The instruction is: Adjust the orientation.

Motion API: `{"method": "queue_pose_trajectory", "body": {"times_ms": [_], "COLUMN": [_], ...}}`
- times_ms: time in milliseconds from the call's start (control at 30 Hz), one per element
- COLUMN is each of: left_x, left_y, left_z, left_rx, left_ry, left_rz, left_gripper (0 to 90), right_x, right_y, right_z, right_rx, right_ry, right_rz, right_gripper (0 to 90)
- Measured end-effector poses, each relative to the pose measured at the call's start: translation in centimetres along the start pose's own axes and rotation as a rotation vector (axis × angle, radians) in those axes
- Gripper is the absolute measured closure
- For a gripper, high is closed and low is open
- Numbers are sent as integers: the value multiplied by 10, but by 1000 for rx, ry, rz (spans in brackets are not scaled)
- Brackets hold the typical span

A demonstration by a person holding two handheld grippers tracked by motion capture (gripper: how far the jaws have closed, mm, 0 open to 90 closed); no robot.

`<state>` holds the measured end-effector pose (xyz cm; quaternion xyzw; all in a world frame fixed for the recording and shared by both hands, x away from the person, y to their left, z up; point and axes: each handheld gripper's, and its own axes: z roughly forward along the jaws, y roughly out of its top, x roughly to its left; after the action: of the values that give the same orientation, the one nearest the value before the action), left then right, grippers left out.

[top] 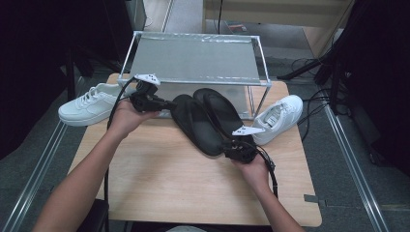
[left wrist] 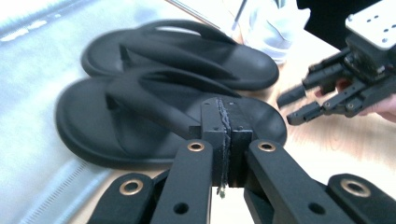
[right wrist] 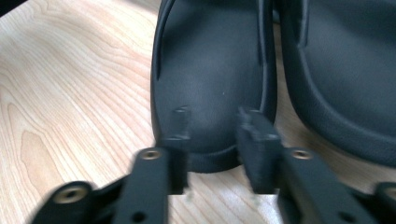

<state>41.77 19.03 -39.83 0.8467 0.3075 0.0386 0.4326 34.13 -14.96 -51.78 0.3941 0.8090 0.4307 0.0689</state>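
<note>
Left gripper (left wrist: pixel 223 140) clenched on nothing, above the near flip-flop's (left wrist: pixel 154 121) strap. Right gripper (right wrist: pixel 212 140) parted, jaws straddling that flip-flop's heel (right wrist: pixel 210 93) without pinching — grasping nothing. Both flip-flops on the table (top: pixel 159 179), pair at 12 o'clock from the right hand, the far flip-flop (top: pixel 220 108) against the metal rack (top: pixel 193 60). Risk: shallow heel bite slipping off — or dragging the neighbour along.

Claw (right wrist: pixel 214 135) straddles black sandal's (right wrist: pixel 210 70) heel, parted.

Both grippers are black, with brass-ringed pivot holes; the left gripper (top: pixel 167 103) and right gripper (top: pixel 231 143) carry pale three-cornered plates; black cables trail; forearms bare.
</note>
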Motion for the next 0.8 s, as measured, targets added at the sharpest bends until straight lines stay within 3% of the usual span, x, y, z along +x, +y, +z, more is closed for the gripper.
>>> {"method": "queue_pose_trajectory", "body": {"times_ms": [200, 300, 500, 567, 733, 800], "left_x": [3, 4, 7, 12, 27, 32], "left_y": [24, 36, 58, 69, 83, 84], "left_z": [-5, -7, -11, -12, -9, -6], "left_rx": [12, 15, 11, 10, 17, 22], "left_ry": [26, 34, 51, 74, 117, 115], "left_rz": [35, 44, 76, 84, 70, 59], "left_gripper": [900, 900, 899, 899, 899, 899], "right_x": [-3, -6, -5, -5, -5, -4], "right_y": [-3, -4, -6, -7, -8, -7], "right_z": [2, 1, -1, -2, 1, 1], "right_rx": [29, 45, 73, 80, 101, 97], "right_ry": [4, 9, 4, 1, -7, -9], "right_rz": [8, 9, -6, -10, -9, -13], "right_gripper": [859, 889, 900, 899, 891, 891]}}
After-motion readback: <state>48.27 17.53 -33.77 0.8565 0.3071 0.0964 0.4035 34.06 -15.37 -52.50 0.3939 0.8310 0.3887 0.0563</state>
